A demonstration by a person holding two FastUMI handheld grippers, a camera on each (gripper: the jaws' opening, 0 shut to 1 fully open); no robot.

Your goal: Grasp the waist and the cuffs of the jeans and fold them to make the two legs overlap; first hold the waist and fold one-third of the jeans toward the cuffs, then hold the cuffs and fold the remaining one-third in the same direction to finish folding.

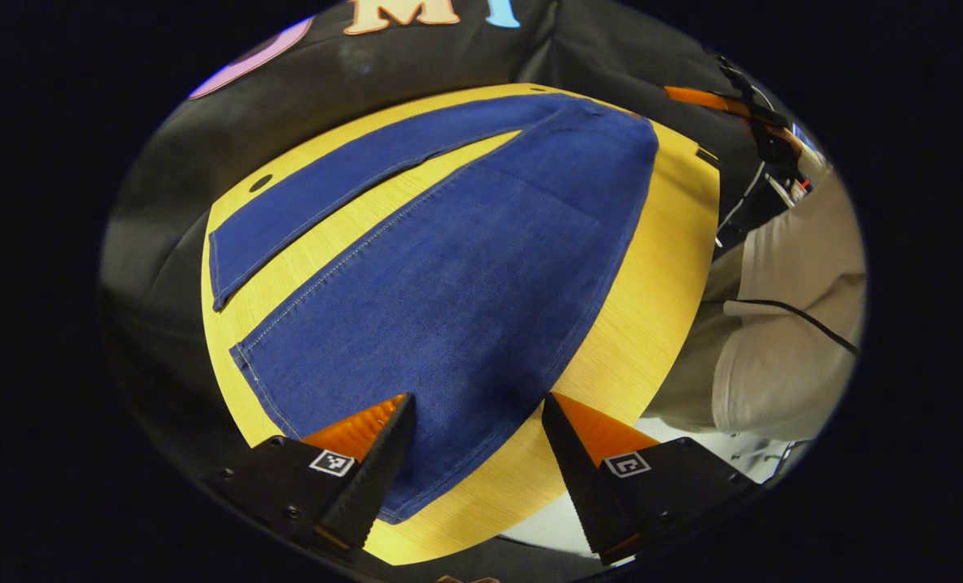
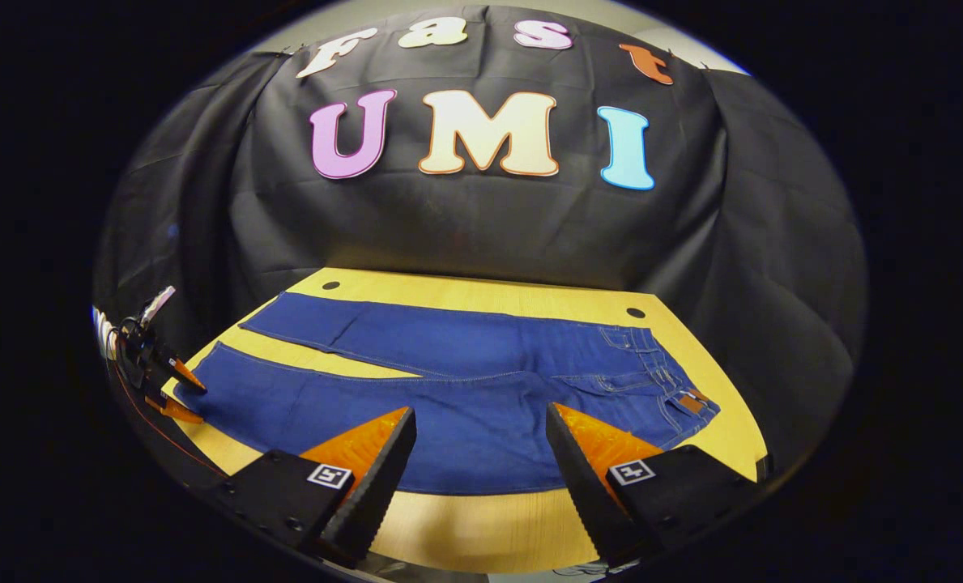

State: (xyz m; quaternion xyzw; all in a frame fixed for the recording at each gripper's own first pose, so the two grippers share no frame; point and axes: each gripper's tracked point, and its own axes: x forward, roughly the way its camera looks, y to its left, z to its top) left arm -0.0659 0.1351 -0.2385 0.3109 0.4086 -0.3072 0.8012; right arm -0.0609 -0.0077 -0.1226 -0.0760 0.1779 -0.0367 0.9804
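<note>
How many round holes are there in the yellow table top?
2 in the right gripper view: one hole at the far left corner, one hole at the far right, near the jeans waist. Others may be hidden.

Jeans (image 2: 465,389) of matt woven denim cloth with pale raised stitching along the seams. They lie on a table (image 2: 489,526) of smooth, finely grained wood with a faint sheen. Behind it, at twelve o'clock, hangs a matt, softly creased cloth wall (image 2: 481,227). At three o'clock in the left gripper view, a person's trousers (image 1: 789,324) look like smooth matt cloth.
</note>
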